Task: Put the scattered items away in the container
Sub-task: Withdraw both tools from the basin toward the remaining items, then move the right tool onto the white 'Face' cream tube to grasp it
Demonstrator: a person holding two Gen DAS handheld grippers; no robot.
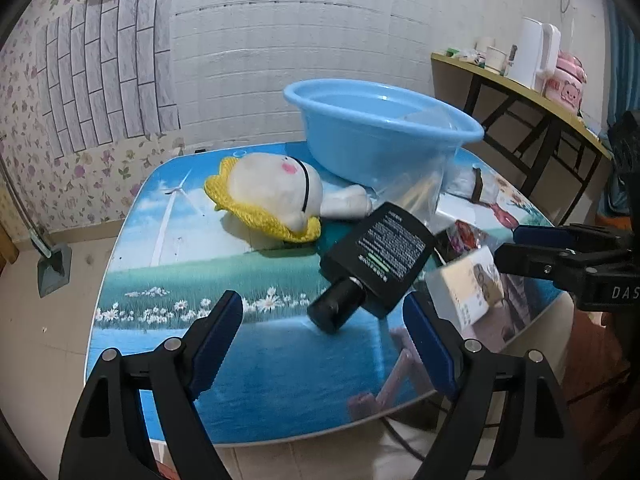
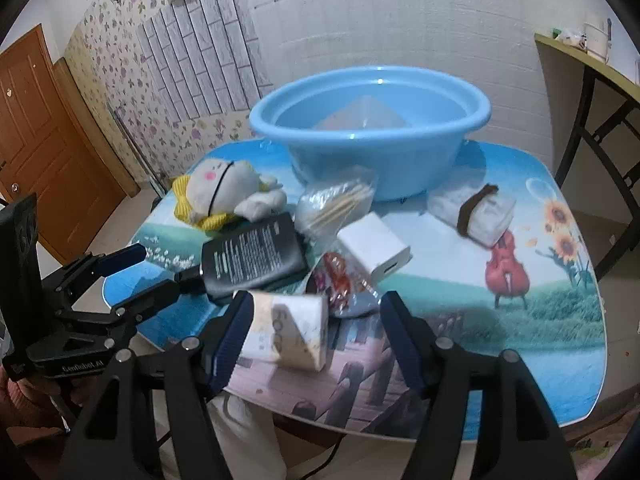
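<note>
The blue basin (image 2: 370, 136) stands at the far side of the bench (image 2: 560, 320), and it is close to empty: only a clear, faintly visible plastic bag (image 2: 362, 118) seems to lie inside it. By that reading the tidying has barely begun.

Nearly everything else lies scattered on the bench in front of the basin. A plush doll with a yellow hat (image 2: 224, 196) sits at the left, touching a flat black bottle (image 2: 254, 258). Beside these are a bag of cotton swabs (image 2: 336, 204), a white charger (image 2: 374, 246), a red-printed snack wrapper (image 2: 338, 280), a tissue pack (image 2: 286, 330) at the near edge, and a white bundle with a brown band (image 2: 474, 214) off to the right.

The left hand-held gripper (image 1: 322, 338) has its fingers spread, with the black bottle's cap just ahead of them and nothing pinched. The right hand-held gripper (image 2: 316, 340) is likewise spread; the tissue pack lies between its fingers, seemingly against the left pad, not squeezed. At least seven items appear left to move.
</note>
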